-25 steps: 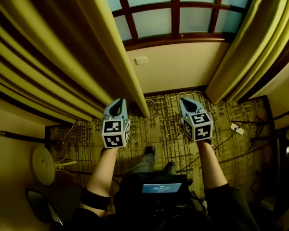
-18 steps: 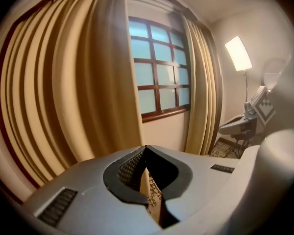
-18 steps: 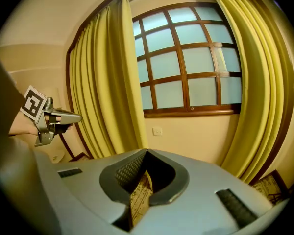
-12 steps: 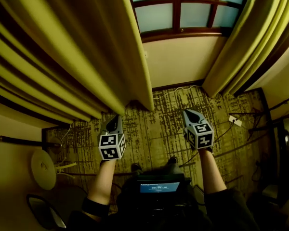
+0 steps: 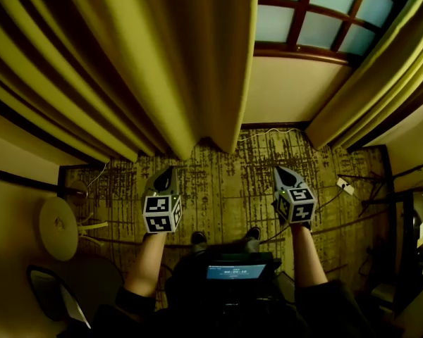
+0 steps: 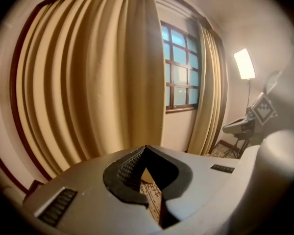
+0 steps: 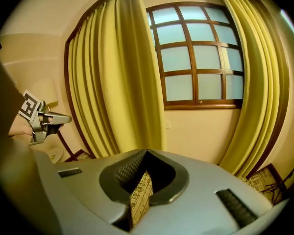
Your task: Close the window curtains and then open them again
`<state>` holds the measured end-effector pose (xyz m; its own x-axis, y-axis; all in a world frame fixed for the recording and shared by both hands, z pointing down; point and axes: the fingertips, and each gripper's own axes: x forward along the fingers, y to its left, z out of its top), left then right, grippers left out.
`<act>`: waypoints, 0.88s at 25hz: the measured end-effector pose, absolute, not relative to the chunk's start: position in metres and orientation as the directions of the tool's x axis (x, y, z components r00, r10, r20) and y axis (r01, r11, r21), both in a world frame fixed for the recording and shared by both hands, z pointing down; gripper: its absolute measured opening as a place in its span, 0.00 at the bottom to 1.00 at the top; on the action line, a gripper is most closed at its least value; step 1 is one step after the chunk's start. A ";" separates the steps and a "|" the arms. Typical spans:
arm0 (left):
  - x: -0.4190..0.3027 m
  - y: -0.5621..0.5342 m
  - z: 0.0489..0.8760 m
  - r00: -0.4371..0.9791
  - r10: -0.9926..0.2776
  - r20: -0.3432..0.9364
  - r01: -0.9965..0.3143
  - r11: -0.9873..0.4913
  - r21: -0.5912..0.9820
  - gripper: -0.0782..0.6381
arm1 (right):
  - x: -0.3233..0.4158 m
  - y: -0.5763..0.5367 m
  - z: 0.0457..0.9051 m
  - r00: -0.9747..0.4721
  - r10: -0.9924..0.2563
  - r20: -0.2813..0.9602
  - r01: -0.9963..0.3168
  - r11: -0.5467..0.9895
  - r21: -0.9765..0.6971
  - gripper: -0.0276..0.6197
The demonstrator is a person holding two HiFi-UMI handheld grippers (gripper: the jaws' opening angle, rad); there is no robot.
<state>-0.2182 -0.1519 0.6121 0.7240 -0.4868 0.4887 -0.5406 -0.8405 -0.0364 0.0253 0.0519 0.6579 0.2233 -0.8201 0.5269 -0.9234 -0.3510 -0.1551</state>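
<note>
Jaws on left gripper (image 5: pixel 169 174) and right gripper (image 5: pixel 282 173) sit pressed together, empty. Left curtain (image 5: pixel 162 62) covers part of the window (image 5: pixel 303 20), right curtain (image 5: pixel 381 83) hangs bunched far right; unopened jaws would merely shove cloth aside

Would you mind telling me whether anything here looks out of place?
The left curtain hangs across part of the window, while the right curtain is bunched at its side, so they look uneven. Loose cables trail over the carpet.

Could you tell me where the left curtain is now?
Head view, upper left: the left curtain overlaps the window's left part, its hem just past the left tool.
</note>
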 end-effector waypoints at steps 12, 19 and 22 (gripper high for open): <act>-0.273 -0.155 0.616 0.717 -0.491 0.495 -0.558 -0.830 -0.015 0.11 | -0.010 0.042 0.660 0.205 -0.818 0.537 -0.927 -0.339 -0.163 0.06; -0.287 -0.150 0.619 0.717 -0.499 0.487 -0.561 -0.827 -0.021 0.11 | -0.020 0.049 0.662 0.211 -0.811 0.546 -0.926 -0.345 -0.153 0.07; -0.285 -0.147 0.618 0.725 -0.493 0.481 -0.555 -0.832 -0.014 0.11 | -0.020 0.055 0.663 0.219 -0.806 0.549 -0.923 -0.354 -0.151 0.07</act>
